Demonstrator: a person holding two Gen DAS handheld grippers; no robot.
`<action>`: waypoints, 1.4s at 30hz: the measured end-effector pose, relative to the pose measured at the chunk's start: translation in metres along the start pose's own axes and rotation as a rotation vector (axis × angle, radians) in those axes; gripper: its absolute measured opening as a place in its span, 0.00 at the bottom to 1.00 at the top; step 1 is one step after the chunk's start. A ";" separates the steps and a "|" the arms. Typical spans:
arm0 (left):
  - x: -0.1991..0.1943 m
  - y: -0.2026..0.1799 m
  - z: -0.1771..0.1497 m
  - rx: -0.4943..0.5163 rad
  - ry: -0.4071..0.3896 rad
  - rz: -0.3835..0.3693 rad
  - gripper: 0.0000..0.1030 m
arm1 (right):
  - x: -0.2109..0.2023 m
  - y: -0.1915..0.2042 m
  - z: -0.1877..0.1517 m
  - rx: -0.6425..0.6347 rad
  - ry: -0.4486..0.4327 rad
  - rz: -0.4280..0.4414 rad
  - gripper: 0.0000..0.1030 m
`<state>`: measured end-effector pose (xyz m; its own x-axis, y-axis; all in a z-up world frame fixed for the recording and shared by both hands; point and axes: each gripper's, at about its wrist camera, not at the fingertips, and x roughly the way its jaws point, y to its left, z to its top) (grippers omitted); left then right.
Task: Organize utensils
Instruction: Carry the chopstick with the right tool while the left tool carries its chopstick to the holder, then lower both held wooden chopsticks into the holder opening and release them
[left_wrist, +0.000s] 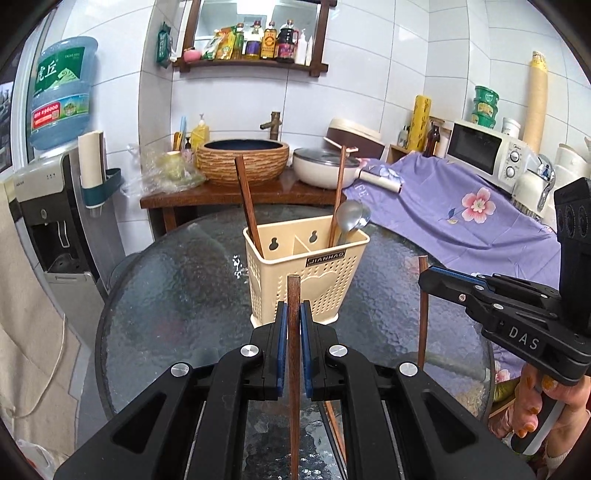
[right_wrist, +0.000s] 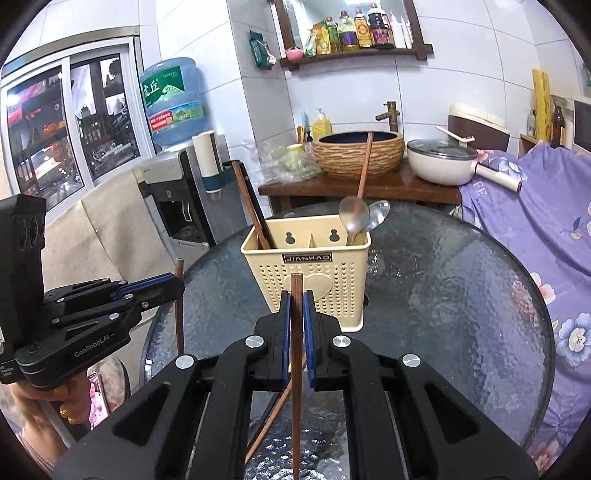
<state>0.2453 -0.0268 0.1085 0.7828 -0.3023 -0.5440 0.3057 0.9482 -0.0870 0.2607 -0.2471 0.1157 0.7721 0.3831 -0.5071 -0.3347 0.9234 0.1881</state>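
Left tongs and right tongs each clamp one light, stiff, slippery chopstick mid-shaft, upright.

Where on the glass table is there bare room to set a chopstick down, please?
Bare glass lies left of the utensil holder toward the table rim, and right of it toward the purple cloth. The near edge is crowded: both claws, left and right, hold chopsticks there.

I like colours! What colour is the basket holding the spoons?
The utensil holder is cream-beige plastic with little holes, clearest in the right wrist view.
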 end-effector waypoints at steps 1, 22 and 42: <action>-0.002 -0.001 0.001 0.003 -0.004 -0.001 0.07 | -0.002 0.000 0.001 -0.001 -0.005 0.001 0.07; -0.025 -0.010 0.020 0.020 -0.077 -0.026 0.07 | -0.030 0.005 0.019 -0.038 -0.085 0.015 0.07; -0.057 -0.012 0.123 -0.005 -0.192 -0.085 0.06 | -0.048 0.012 0.134 -0.059 -0.153 0.001 0.07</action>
<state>0.2641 -0.0336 0.2434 0.8435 -0.3936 -0.3656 0.3723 0.9189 -0.1304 0.2924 -0.2507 0.2552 0.8434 0.3876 -0.3720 -0.3633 0.9216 0.1366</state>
